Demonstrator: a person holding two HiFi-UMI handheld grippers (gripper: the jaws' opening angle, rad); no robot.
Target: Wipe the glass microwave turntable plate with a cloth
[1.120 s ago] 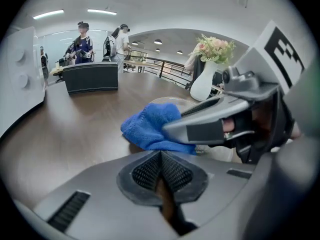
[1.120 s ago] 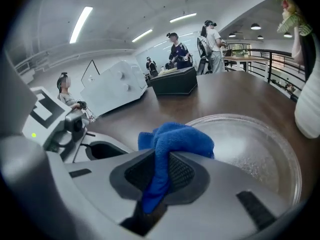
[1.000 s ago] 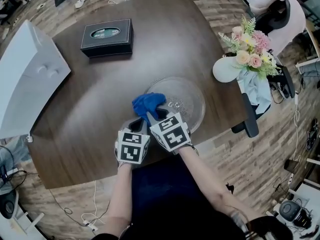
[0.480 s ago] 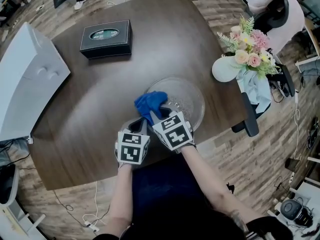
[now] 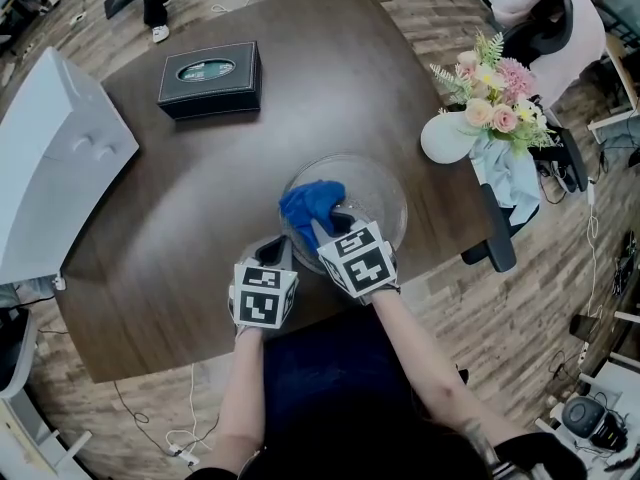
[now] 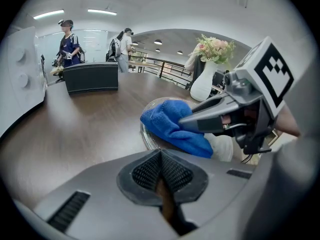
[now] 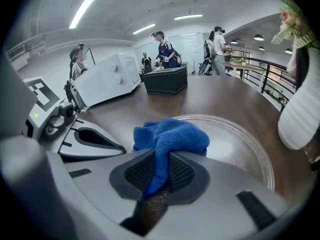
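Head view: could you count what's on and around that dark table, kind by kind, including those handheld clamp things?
Grippers: 2 (left gripper, right gripper)
Blue cloth: 1
Glass plate: 1
Black box: 1
White vase of flowers: 1
White appliance: 1
Total: 7
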